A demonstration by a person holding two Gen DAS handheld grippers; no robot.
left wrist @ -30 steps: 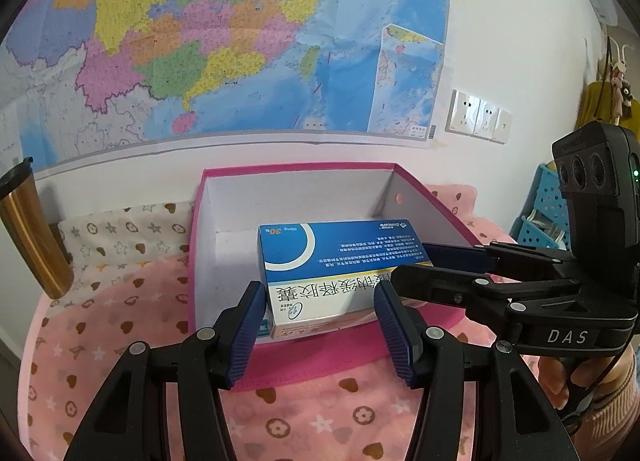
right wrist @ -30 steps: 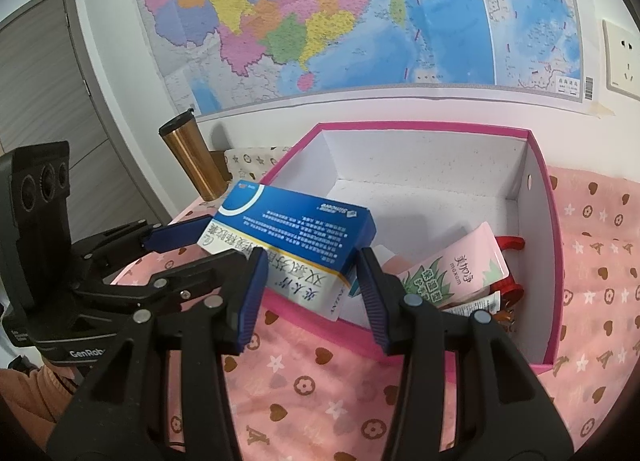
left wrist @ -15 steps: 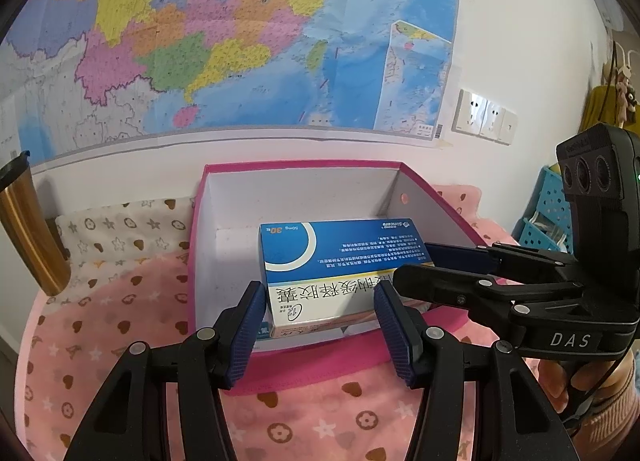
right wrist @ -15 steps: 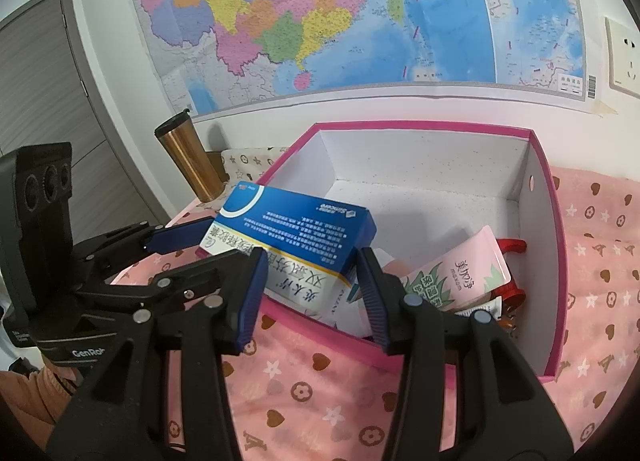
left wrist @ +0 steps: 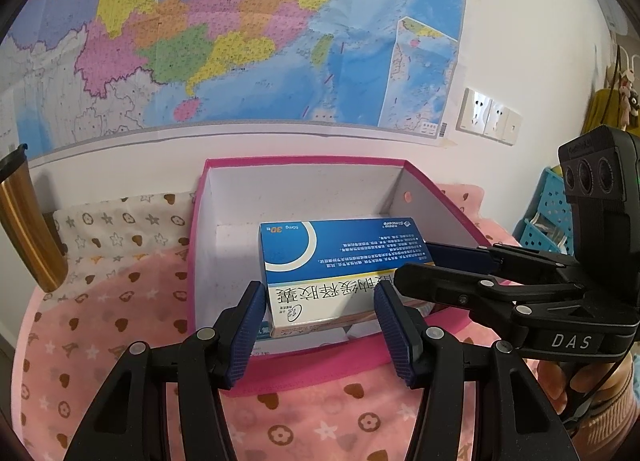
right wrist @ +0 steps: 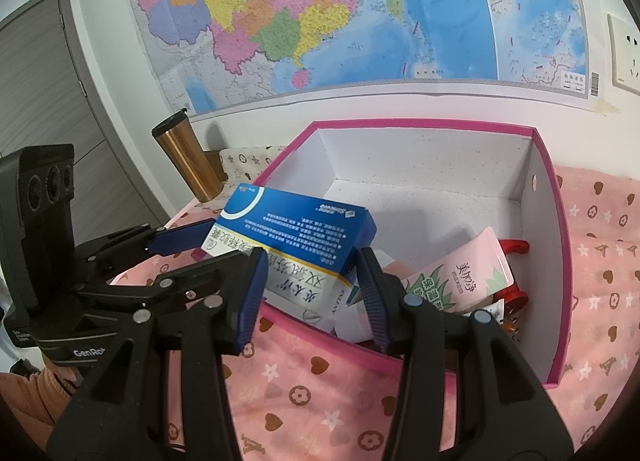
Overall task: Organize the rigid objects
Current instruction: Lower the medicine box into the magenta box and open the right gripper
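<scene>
A blue and white medicine box (left wrist: 336, 261) is held over the near part of the pink storage box (left wrist: 304, 365). My left gripper (left wrist: 320, 325) and my right gripper (right wrist: 310, 297) are both closed on it from two sides. The medicine box (right wrist: 292, 241) sits tilted above the pink box's near left wall (right wrist: 344, 345) in the right wrist view. The right gripper also shows in the left wrist view (left wrist: 448, 265), and the left gripper in the right wrist view (right wrist: 188, 245). A pink tube (right wrist: 464, 273) and a red item (right wrist: 514, 293) lie inside the box.
A gold tumbler (right wrist: 186, 157) stands left of the pink box, against the wall; it also shows in the left wrist view (left wrist: 24, 221). A pink patterned cloth (left wrist: 96, 313) covers the table. A blue basket (left wrist: 548, 217) sits at far right. A map hangs behind.
Both grippers have moved the medicine box slightly forward and down towards the inside of the pink box. The grip has not changed.
</scene>
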